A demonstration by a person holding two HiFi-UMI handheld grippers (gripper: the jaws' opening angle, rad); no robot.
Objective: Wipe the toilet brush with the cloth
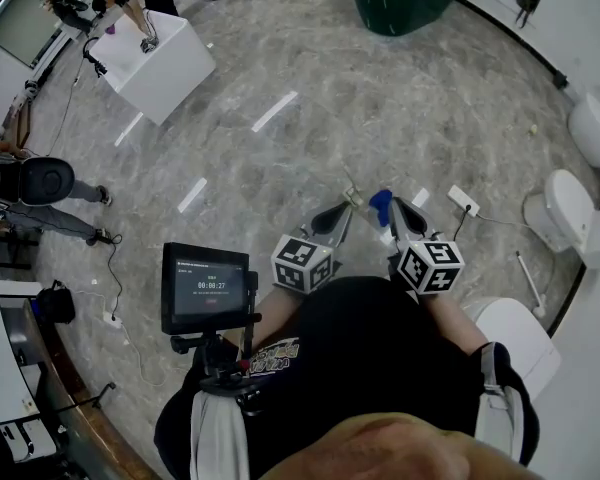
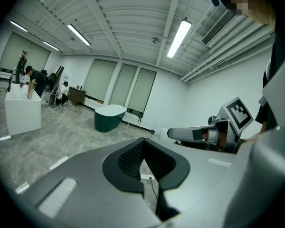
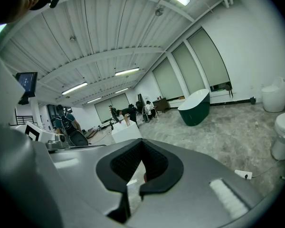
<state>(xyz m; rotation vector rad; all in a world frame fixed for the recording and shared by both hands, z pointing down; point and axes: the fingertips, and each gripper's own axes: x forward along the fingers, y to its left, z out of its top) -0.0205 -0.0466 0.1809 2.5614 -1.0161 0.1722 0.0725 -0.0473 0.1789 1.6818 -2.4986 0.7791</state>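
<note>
1. Head view: L tongs (image 1: pixel 345 211) & R tongs (image 1: pixel 398 211) over the floor (image 1: pixel 310 148), both clenched, empty. Blue bit (image 1: pixel 380 202) by R tips may be the cloth, thin white rod (image 1: pixel 524 283) by the toilet (image 1: pixel 565 213) maybe the brush; too small to tell
2. Left gripper view: L tongs (image 2: pixel 142 144) clenched on nothing; no brush/cloth seen
3. Right gripper view: same for R tongs (image 3: pixel 141 146); scene fits brush yet to wipe, or wiped & put down
</note>
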